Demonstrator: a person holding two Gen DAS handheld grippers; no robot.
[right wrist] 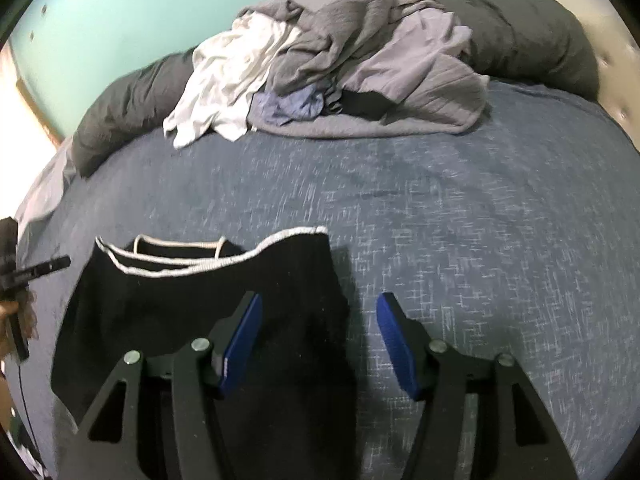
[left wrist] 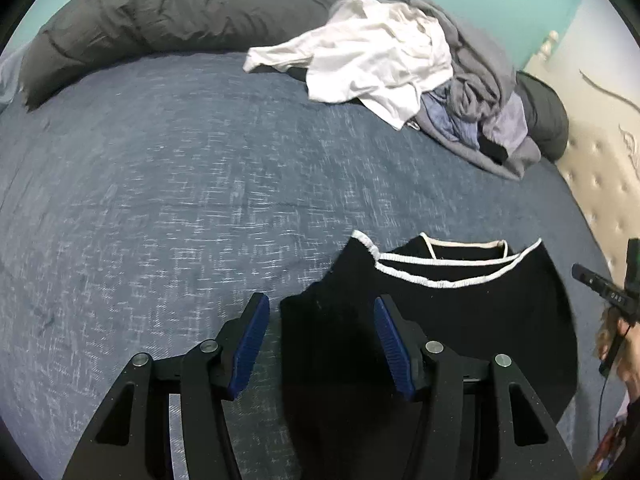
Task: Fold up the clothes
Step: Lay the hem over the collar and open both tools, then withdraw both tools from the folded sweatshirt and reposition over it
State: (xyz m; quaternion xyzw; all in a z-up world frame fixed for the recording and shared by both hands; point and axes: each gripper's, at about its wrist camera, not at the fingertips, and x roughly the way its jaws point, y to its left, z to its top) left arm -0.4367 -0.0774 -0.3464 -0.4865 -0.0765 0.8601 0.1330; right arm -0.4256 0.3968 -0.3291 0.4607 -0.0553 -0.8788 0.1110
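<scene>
Left claw (left wrist: pixel 320 320) wide | right claw (right wrist: pixel 320 320) wide | black garment (left wrist: pixel 460 308) flat, white-trimmed

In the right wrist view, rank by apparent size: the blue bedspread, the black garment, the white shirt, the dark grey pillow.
1. blue bedspread
2. black garment, though it is nearest the camera
3-4. dark grey pillow and white shirt: too close to rank; both partly hidden.

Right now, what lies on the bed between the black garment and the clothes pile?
Only bare blue bedspread between the black garment and clothes pile; both views show it.
</scene>
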